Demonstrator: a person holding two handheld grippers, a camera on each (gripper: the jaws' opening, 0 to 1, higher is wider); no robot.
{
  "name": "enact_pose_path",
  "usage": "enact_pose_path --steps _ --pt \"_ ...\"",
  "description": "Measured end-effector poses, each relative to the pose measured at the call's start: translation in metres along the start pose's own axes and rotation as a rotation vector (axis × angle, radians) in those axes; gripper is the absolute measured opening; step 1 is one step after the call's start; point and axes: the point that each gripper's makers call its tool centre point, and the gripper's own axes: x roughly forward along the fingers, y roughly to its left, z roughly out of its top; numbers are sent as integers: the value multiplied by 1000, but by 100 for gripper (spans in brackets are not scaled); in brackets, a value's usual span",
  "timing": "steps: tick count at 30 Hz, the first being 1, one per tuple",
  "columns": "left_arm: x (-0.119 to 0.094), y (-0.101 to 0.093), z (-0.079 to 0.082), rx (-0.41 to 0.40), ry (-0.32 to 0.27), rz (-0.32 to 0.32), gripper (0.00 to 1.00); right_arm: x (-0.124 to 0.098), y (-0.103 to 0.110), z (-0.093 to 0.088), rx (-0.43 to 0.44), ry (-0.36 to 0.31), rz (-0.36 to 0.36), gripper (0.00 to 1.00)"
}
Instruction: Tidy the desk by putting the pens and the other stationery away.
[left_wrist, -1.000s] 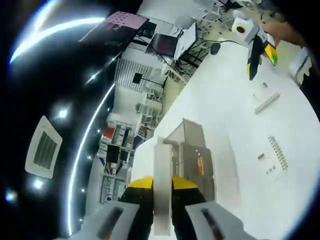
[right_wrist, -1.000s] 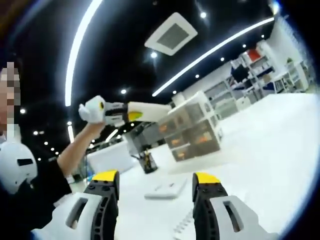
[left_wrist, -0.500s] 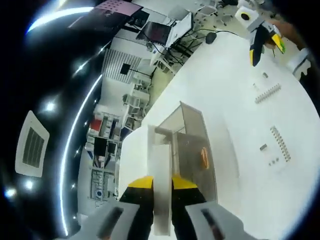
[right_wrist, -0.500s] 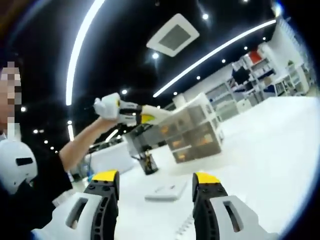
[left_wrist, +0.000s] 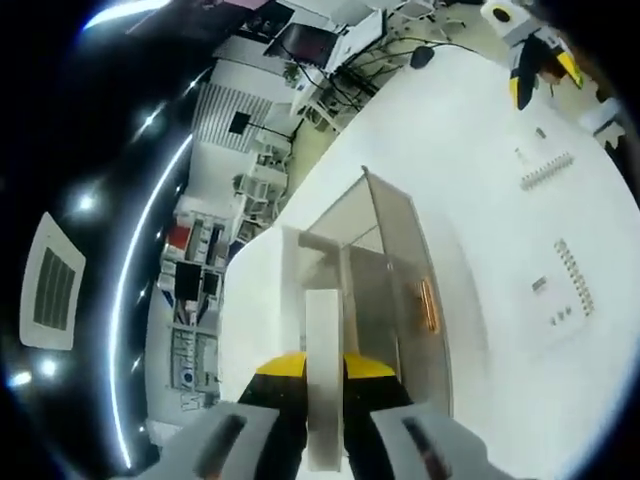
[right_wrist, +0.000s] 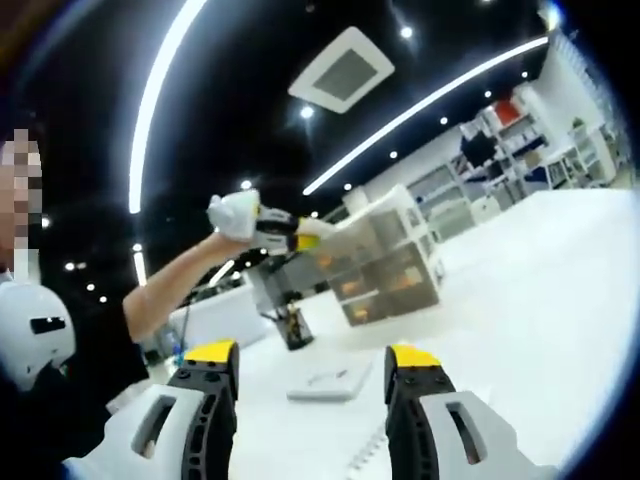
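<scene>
Above the clear drawer unit (left_wrist: 385, 290) we clamp a white bar (left_wrist: 322, 375) in our left gripper (left_wrist: 322, 372); our right gripper (right_wrist: 311, 385) hovers over the worktop (right_wrist: 520, 300), fingers apart, empty.

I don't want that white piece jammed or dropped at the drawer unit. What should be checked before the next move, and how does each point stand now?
1. Left gripper clamped on the white slab: ok.
2. Slab close to the clear drawer unit: ok; in the right gripper view it reaches the unit's top.
3. An open slot or drawer ready for the slab: cannot tell.
4. Right gripper open, holding nothing: ok.
5. Right gripper away from the unit, over the white desk: ok.
6. Small loose items on the desk put away: not ok.
</scene>
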Motion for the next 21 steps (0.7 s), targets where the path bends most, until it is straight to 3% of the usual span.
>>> enact_pose_path --steps 14,21 --pt "17 2 -1 15 36 28 11 0 -5 -2 17 5 -4 55" --pt "25 7 3 -41 53 61 11 0 -2 -4 12 20 6 55"
